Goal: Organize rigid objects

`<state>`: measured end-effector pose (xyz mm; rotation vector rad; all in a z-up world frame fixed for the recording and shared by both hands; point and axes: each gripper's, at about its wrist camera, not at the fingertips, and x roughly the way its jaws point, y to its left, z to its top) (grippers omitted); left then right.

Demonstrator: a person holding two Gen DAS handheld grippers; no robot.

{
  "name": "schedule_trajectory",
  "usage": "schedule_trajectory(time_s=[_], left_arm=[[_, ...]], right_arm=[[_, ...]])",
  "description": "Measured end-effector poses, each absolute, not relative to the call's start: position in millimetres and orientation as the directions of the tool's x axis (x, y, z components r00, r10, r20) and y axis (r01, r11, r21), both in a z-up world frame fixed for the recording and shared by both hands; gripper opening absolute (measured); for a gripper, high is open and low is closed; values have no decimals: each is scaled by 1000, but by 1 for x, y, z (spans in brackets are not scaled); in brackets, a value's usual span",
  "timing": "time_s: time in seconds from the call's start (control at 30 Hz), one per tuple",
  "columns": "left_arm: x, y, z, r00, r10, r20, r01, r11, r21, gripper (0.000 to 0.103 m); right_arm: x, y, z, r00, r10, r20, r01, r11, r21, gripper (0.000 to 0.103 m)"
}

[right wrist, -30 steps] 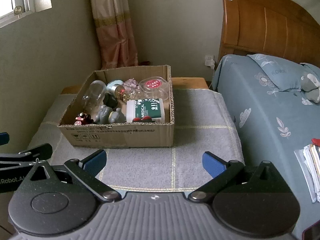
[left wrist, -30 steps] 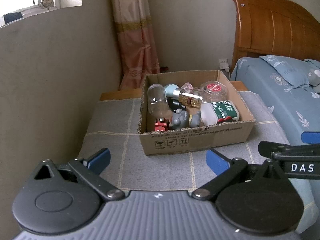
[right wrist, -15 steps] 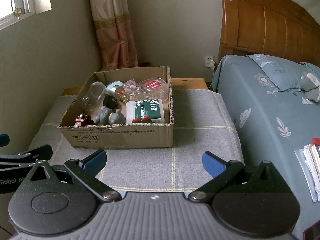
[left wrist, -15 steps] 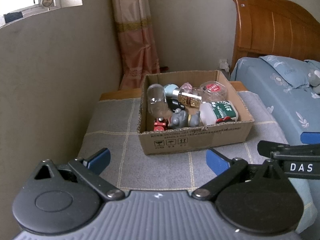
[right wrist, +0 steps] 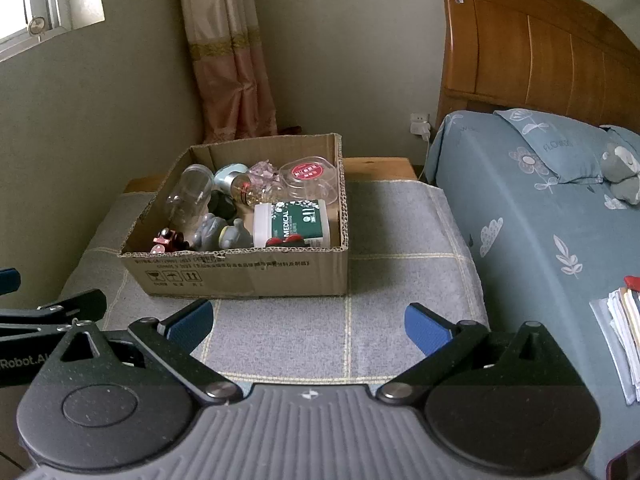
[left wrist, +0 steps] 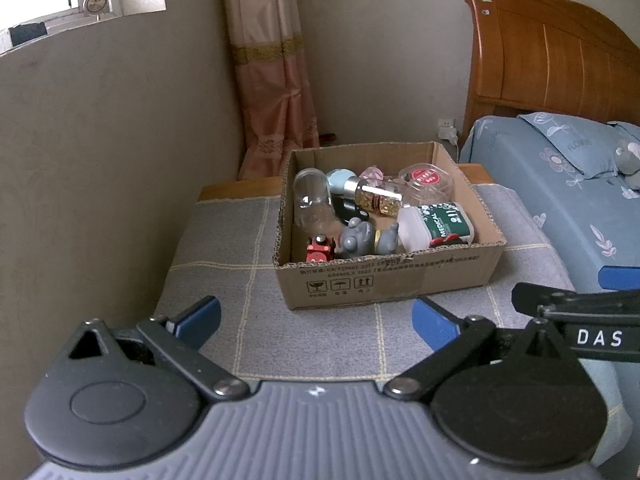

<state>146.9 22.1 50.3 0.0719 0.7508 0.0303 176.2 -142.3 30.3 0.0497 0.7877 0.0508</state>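
An open cardboard box (left wrist: 384, 284) (right wrist: 240, 276) stands on a grey checked mat (left wrist: 240, 264) (right wrist: 400, 240). It holds a clear jar (left wrist: 310, 200) (right wrist: 188, 196), a red toy train (left wrist: 319, 248) (right wrist: 166, 239), two grey figurines (left wrist: 356, 238) (right wrist: 208, 230), a green and white "MEDICAL" bottle (left wrist: 440, 224) (right wrist: 292, 224), a gold-filled bottle (left wrist: 378, 200), a clear tub with a red lid (left wrist: 426, 178) (right wrist: 308, 174). My left gripper (left wrist: 316, 322) and right gripper (right wrist: 308, 322) are open and empty, both short of the box's near wall.
A wall runs along the left (left wrist: 100, 160). A pink curtain (left wrist: 276, 80) hangs behind the box. A bed with blue sheets (right wrist: 540, 220) and wooden headboard (right wrist: 520, 52) lies at the right, with papers (right wrist: 624, 328) on its near edge.
Both views have moved slightly nearer the box. Both grippers stay open; the box's contents have not moved.
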Motion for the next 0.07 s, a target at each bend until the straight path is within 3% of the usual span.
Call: schedule_trajectory(time_s=[0.07], left_arm=[[147, 23, 51, 730, 54, -681, -4, 997, 74, 101]], right_arm=[[176, -142, 31, 705, 67, -706, -27, 997, 67, 103]])
